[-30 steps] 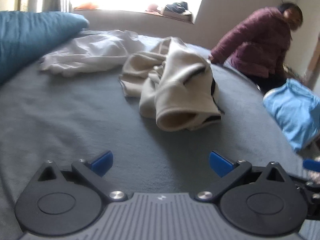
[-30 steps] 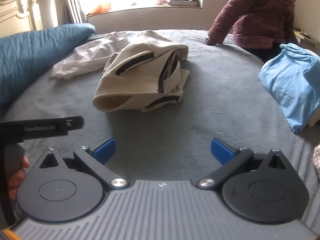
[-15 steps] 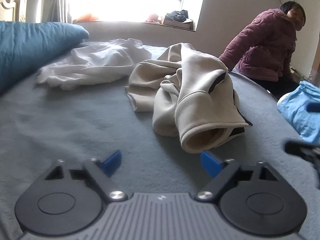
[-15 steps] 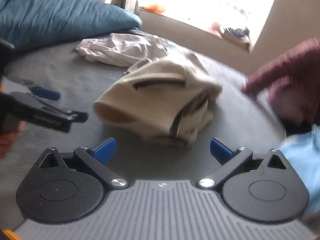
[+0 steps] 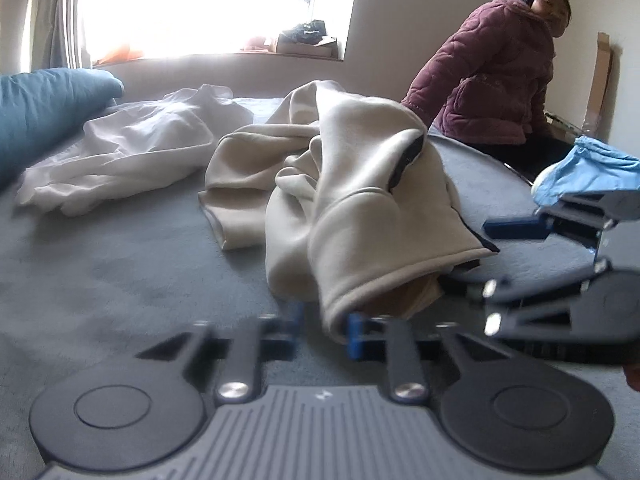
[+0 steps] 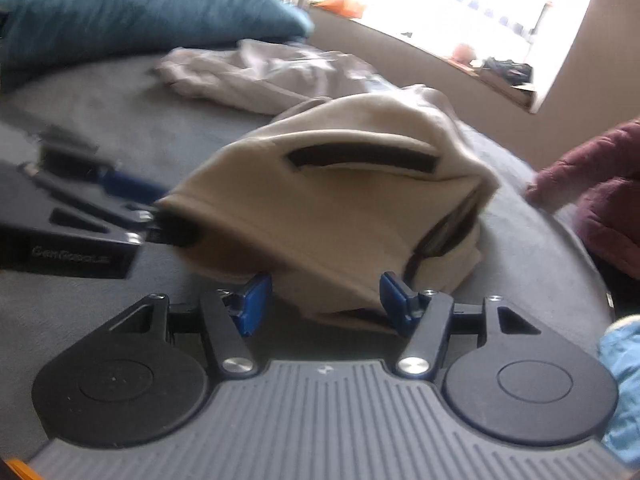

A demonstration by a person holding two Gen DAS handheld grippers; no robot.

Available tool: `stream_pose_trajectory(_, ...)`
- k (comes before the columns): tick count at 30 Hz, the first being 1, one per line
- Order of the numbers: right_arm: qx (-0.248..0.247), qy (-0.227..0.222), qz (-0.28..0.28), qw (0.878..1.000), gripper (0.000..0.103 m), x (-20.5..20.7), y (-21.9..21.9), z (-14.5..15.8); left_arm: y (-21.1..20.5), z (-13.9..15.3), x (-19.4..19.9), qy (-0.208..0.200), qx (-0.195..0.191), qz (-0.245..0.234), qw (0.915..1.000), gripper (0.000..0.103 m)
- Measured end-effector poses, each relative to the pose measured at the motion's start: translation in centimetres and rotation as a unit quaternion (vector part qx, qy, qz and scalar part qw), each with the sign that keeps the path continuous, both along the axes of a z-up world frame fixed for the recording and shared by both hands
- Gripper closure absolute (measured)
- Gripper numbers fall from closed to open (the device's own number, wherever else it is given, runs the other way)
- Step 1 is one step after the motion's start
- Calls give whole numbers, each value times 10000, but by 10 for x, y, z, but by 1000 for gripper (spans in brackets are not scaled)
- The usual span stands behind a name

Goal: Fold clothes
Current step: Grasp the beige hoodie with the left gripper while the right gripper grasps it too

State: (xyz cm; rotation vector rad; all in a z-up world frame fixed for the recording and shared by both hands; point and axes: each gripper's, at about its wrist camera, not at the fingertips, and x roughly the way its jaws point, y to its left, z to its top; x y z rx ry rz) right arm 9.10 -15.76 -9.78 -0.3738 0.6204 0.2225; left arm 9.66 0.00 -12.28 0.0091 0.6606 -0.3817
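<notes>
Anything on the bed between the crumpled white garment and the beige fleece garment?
No. In the left wrist view, only bare grey bedcover separates the white garment from the beige fleece garment.

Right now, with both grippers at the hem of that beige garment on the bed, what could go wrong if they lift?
1. The left gripper has just been closing on the beige garment at its hem only; a thin pinch could slip.
2. The right gripper has been closing with the hem between its pads, not yet clamped, so the lift could go lopsided.
3. The garment is bunched, with the white garment close behind, so lifting could drag folds along.
</notes>
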Motion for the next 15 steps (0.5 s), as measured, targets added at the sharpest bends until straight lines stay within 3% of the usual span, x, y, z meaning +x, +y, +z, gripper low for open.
stream_pose_trajectory(3, 221, -226, -255, 9992, 46, 7, -9, 4, 2, 6, 1, -198, -72, 61, 9998, 96)
stream_pose_trajectory(8, 407, -669, 324, 9964, 49, -1, 3, 12, 1, 21, -1, -511, -157, 91, 9985, 97)
stream_pose_trajectory(11, 9, -836, 538, 9950, 49, 3, 15, 5, 0, 31, -4, -704, -191, 129, 9973, 97)
stream_pose_trajectory(13, -302, -880, 346, 9951, 50, 20, 13, -4, -1, 36, -4, -757, -153, 107, 9970, 97)
stream_pose_trajectory(15, -308, -989, 64, 9946, 50, 39, 1, -7, -3, 38, -4, -760, -88, 71, 9970, 97)
